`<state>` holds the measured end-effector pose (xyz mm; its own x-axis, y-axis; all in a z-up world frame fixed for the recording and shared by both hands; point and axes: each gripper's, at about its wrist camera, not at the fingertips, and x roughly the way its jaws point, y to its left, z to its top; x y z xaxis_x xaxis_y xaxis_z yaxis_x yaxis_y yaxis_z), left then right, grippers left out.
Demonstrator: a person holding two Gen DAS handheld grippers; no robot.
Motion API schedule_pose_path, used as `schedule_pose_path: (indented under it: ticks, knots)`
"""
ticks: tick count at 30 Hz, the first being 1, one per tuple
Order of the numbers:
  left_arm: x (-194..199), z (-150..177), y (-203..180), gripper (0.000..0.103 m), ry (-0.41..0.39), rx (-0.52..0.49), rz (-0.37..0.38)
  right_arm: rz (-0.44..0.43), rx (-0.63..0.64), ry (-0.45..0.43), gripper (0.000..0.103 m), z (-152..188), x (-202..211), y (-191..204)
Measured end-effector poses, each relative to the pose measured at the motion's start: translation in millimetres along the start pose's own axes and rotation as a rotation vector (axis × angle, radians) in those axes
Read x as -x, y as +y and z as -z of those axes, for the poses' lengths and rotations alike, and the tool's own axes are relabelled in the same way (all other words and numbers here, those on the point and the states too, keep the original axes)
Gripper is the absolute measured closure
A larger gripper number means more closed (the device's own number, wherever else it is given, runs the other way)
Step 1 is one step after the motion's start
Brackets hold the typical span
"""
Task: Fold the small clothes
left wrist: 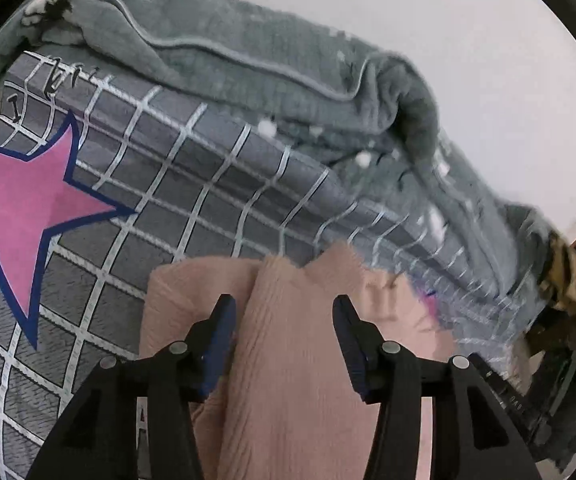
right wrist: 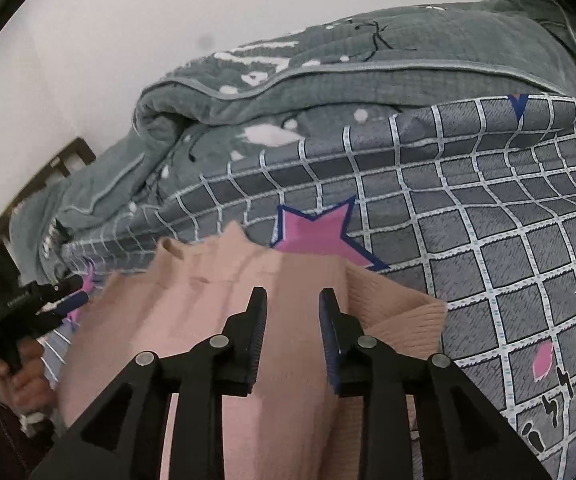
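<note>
A pink ribbed knit garment (left wrist: 296,360) lies on the checked bedsheet (left wrist: 216,200), with one part folded over the rest. In the left wrist view my left gripper (left wrist: 284,312) hangs open over it; a raised ridge of the knit runs up the gap and neither pad presses on it. The right wrist view shows the same garment (right wrist: 224,288) under my right gripper (right wrist: 293,300), whose jaws stand a little apart with nothing pinched. The left gripper (right wrist: 48,296) also shows at the garment's left edge, held by a hand (right wrist: 24,380).
The grey sheet carries white grid lines and pink stars (left wrist: 20,208) (right wrist: 320,232). A bunched grey-green quilt (left wrist: 248,52) (right wrist: 328,80) fills the back of the bed against a white wall. A wooden bed frame (right wrist: 60,164) stands at the left edge.
</note>
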<state>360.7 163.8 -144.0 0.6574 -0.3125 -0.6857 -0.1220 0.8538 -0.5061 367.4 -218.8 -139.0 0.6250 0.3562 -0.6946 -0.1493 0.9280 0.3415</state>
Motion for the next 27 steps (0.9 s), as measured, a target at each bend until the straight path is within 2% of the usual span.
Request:
schedule_pose_path:
  ticks: [3, 6, 7, 8, 10, 11, 15, 16, 18, 20, 22, 25, 27]
  knots:
    - [-10, 6, -4, 0.057, 0.010, -0.053, -0.056, 0.039, -0.009, 0.042, 0.074, 6, -14, -6]
    - [-16, 11, -9, 0.057, -0.014, -0.104, -0.104, 0.067, -0.023, 0.073, 0.074, 7, -23, -11]
    - [-18, 12, -11, 0.066, -0.017, -0.120, -0.118, 0.078, -0.024, 0.064, 0.074, 6, -22, -11]
    - [-21, 14, -13, 0.079, -0.018, -0.138, -0.141, 0.087, -0.021, 0.058, 0.074, 6, -22, -10]
    - [-26, 17, -16, 0.093, -0.008, -0.168, -0.187, 0.110, -0.003, 0.067, 0.075, 7, -26, -8]
    - [-27, 18, -16, 0.093, -0.009, -0.179, -0.193, 0.120, 0.004, 0.077, 0.075, 7, -29, -6]
    - [-20, 17, -14, 0.095, -0.047, -0.175, -0.186, 0.141, 0.036, 0.078, 0.092, 7, -31, 1]
    - [-16, 16, -12, 0.096, -0.065, -0.164, -0.189, 0.148, 0.046, 0.079, 0.099, 8, -32, 3]
    - [-9, 16, -6, 0.096, -0.098, -0.135, -0.194, 0.151, 0.052, 0.057, 0.100, 9, -30, 4]
    - [-4, 16, 1, 0.096, -0.113, -0.107, -0.193, 0.107, 0.042, 0.000, 0.100, 7, -19, 2]
    - [-7, 16, 5, 0.096, -0.095, -0.096, -0.200, 0.077, 0.027, -0.032, 0.100, 4, -12, -1]
    - [-18, 18, 4, 0.095, -0.063, -0.109, -0.229, 0.147, 0.014, 0.027, 0.101, 5, -27, -7]
    - [-25, 19, 3, 0.093, -0.046, -0.126, -0.253, 0.163, -0.008, 0.068, 0.101, 6, -36, -13]
